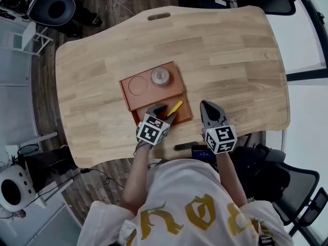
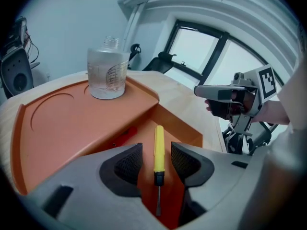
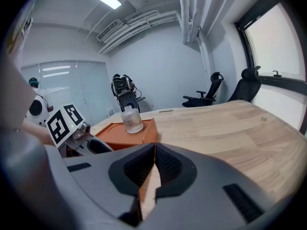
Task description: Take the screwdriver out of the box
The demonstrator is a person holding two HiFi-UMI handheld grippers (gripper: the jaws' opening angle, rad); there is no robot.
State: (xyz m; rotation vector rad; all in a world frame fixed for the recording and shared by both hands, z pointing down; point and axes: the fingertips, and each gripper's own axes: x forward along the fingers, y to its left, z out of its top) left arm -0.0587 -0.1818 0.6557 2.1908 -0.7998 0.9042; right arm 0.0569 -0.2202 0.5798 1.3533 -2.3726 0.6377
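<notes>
**Between my left jaws: screwdriver lined up, not yet gripped**

Closest to me, my left gripper [image 1: 164, 114] points steeply down into the box [image 2: 184, 128]. Its jaws stand wide, one pad on each side of the screwdriver [image 2: 158, 147], and neither touches it. The screwdriver lies flat on the floor of the low near compartment. Its long axis runs straight along my pointing line, with the metal blade toward me and the yellow handle away. So the pads would close across the handle's near end. I judge that all that's left is to sink a little, then squeeze and lift.

My right gripper [image 3: 154, 152] is just right of the box over bare table [image 3: 230, 128], its jaws pressed together on nothing. It is clearly the farther one from the screwdriver.

Farther off, a clear jar [image 2: 108, 75] stands upright on the box's raised part, well clear of the lift.
</notes>
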